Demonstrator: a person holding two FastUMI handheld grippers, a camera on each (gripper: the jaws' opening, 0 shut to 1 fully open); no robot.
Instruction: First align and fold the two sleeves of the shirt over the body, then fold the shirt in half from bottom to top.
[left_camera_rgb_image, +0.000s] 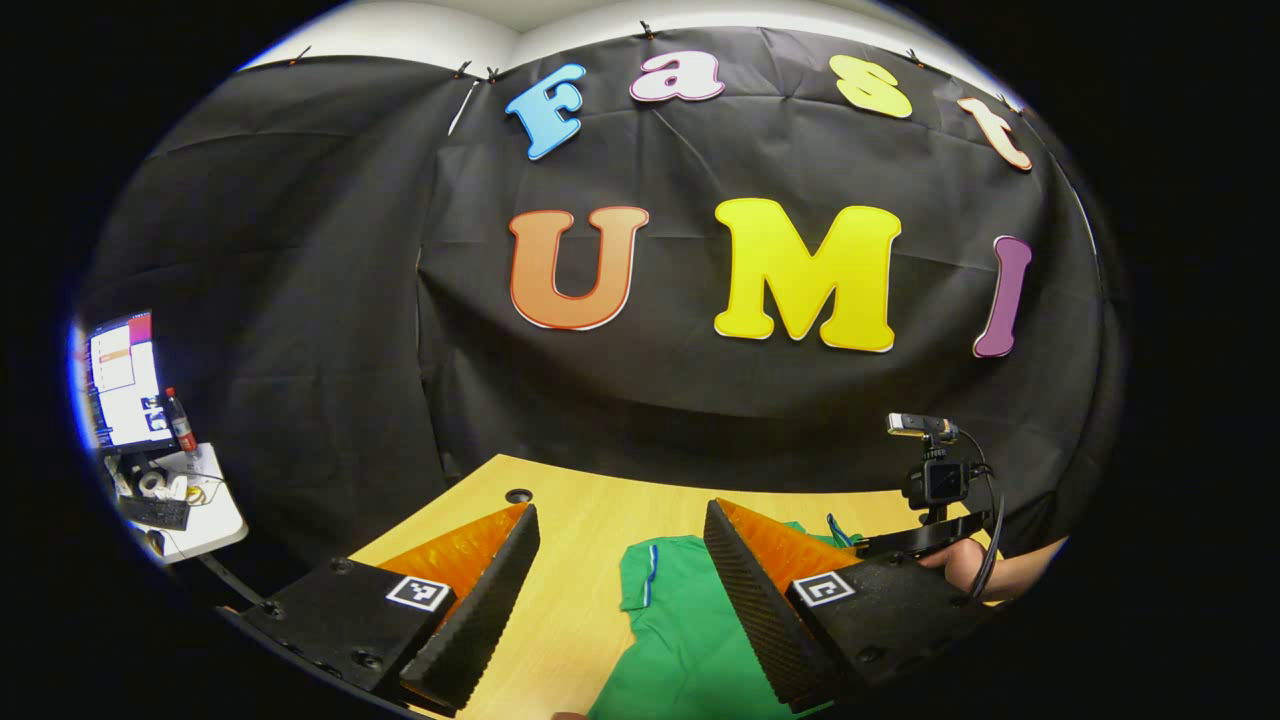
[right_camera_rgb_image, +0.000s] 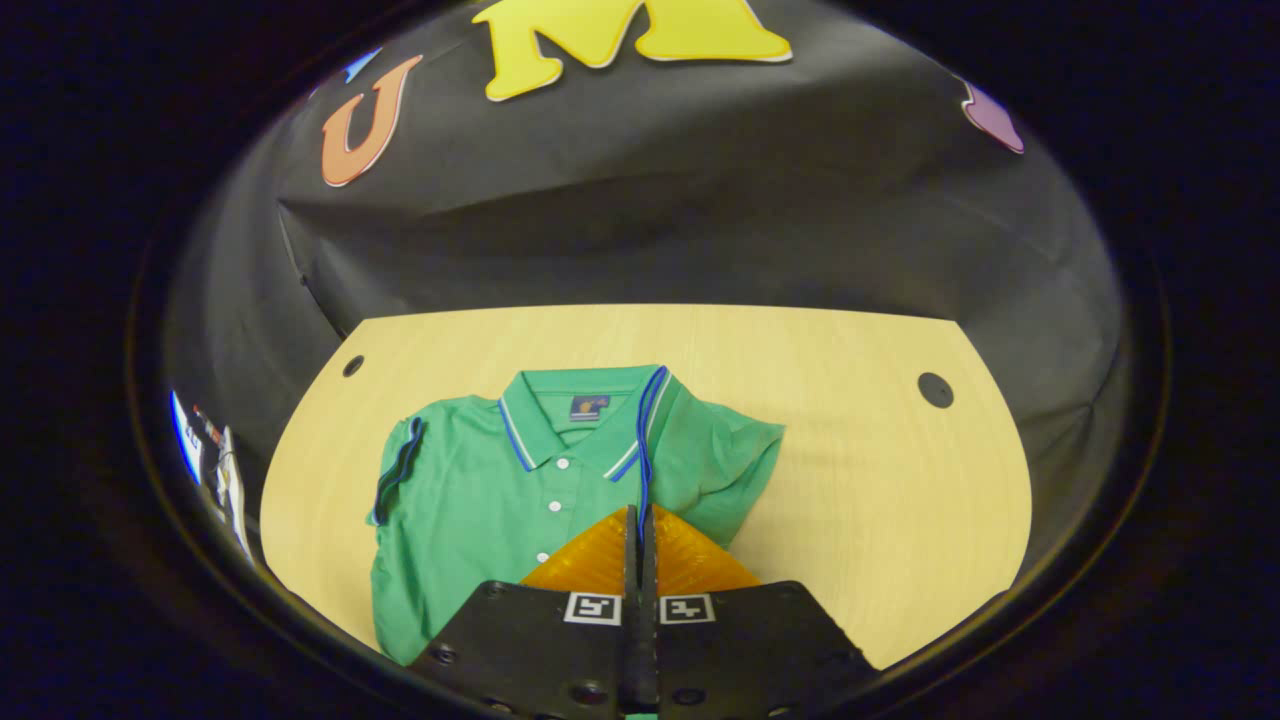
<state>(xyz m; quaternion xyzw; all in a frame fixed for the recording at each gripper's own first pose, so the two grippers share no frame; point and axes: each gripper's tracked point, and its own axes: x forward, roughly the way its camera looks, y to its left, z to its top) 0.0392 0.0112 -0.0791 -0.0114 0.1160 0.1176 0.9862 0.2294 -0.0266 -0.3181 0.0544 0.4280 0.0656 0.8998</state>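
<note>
On the wooden surface (right_camera_rgb_image: 850, 420) a green polo shirt (right_camera_rgb_image: 480, 490) lies face up, collar (right_camera_rgb_image: 570, 410) toward 12 o'clock, buttons down the front, in the right gripper view. Its sleeve (right_camera_rgb_image: 735, 455) at 3 o'clock is spread out flat to the side; the sleeve (right_camera_rgb_image: 400, 465) at 9 o'clock is bunched against the body, dark trim showing. The right claw (right_camera_rgb_image: 640, 525) sits low over the shirt's lower chest, fingers pressed together with no gap (a thin blue edge runs from the collar down to the tips; cannot tell if any cloth is pinched between them).

In the left gripper view the left claw (left_camera_rgb_image: 615, 560) is spread wide, nothing between the fingers; green shirt (left_camera_rgb_image: 690, 620) cloth lies on the surface (left_camera_rgb_image: 580, 520) below the gap, toward 6 o'clock. At 3 o'clock the other gripper's body with its camera (left_camera_rgb_image: 935, 480) and a hand (left_camera_rgb_image: 985, 565) holding it. At 9 o'clock, off the surface, a side table (left_camera_rgb_image: 205, 510) with a monitor (left_camera_rgb_image: 120, 380) and a bottle (left_camera_rgb_image: 180, 420).
</note>
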